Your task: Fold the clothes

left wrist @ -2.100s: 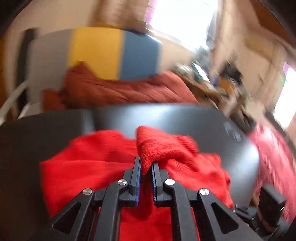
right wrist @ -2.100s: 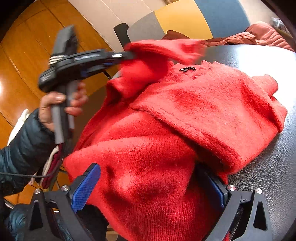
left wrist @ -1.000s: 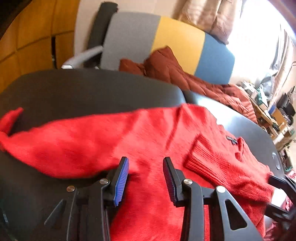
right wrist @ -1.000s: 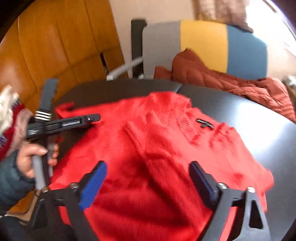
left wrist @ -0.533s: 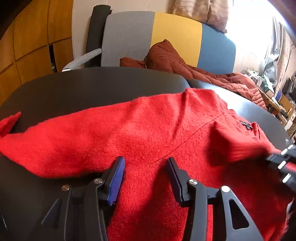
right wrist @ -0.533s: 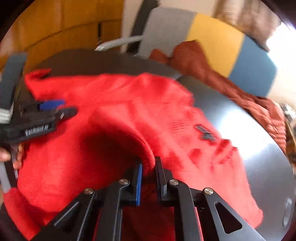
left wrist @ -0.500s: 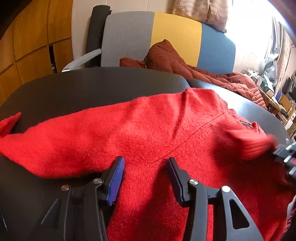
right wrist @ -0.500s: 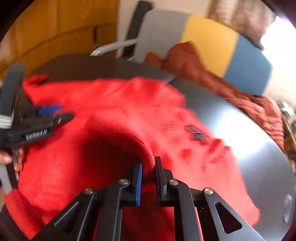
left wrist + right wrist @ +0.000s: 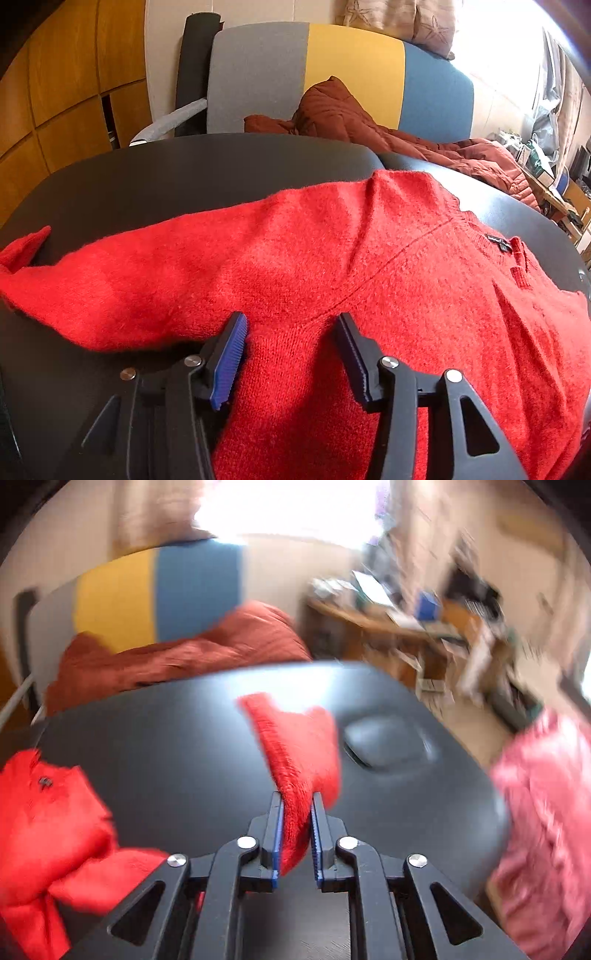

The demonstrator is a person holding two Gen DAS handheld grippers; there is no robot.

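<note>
The red sweater (image 9: 332, 280) lies spread and unfolded across the dark tabletop (image 9: 155, 177). The right tongs (image 9: 297, 805) pinch a sleeve cuff (image 9: 299, 753) at frame centre; the left tongs (image 9: 291, 343) hover spread over the body. Folding has barely begun.

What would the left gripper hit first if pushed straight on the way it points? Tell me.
The red sweater: the open left gripper hangs just over the knit, angled down, so it would likely press into the sweater lying on the black table.

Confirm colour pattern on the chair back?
Chair back has grey, yellow and blue vertical panels; clearest in the left wrist view.
</note>
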